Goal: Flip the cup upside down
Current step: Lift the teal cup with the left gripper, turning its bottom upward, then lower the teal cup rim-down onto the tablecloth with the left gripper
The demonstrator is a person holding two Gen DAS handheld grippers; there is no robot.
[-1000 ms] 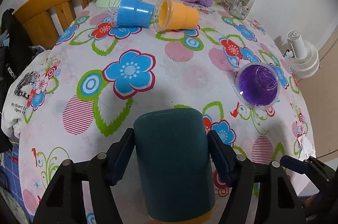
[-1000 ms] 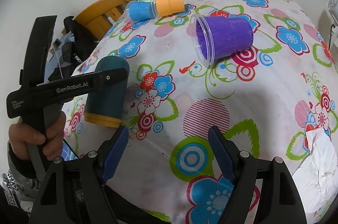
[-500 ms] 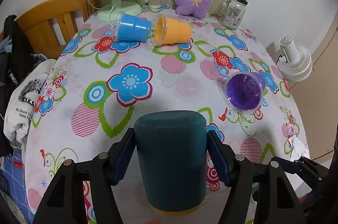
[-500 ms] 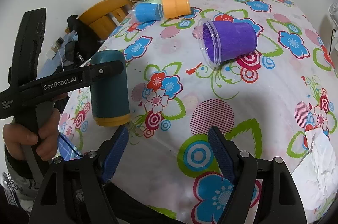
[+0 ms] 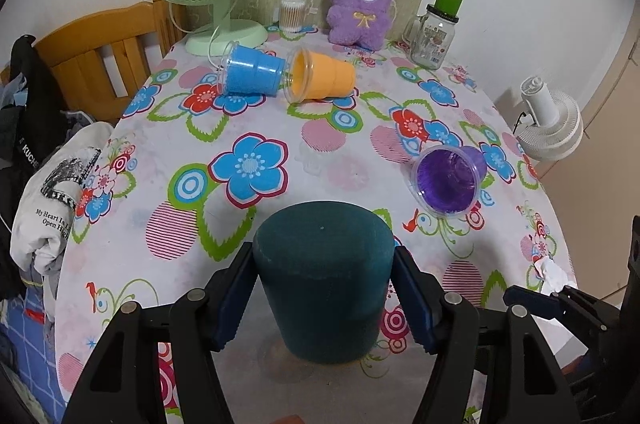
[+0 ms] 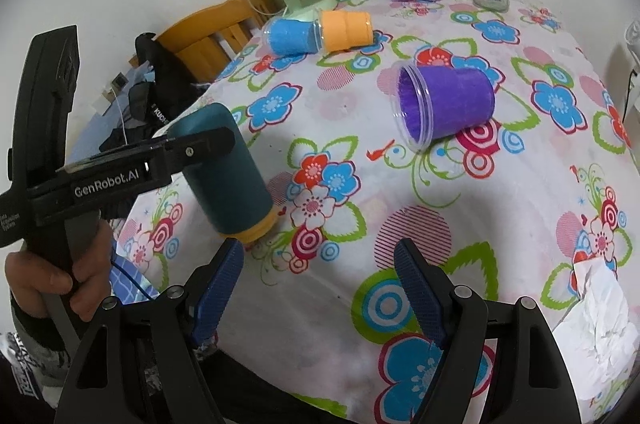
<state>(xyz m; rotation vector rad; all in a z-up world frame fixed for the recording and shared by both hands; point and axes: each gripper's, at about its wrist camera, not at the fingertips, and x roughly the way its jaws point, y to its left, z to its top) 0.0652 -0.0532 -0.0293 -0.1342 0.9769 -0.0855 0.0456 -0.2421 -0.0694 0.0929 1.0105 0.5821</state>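
Left gripper (image 5: 323, 294) clamps the teal cup (image 5: 323, 284), axis near-vertical, yellow rim (image 6: 256, 232) apparently touching tablecloth (image 6: 440, 183); right gripper (image 6: 320, 288) is agape, empty.

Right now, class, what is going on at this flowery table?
A person holds a tool in each hand. The left tool is shut on a teal cup, which is upside down, its orange rim at or just above the tablecloth. The right tool is open and holds nothing. The purple cup, blue cup and orange cup lie on their sides.
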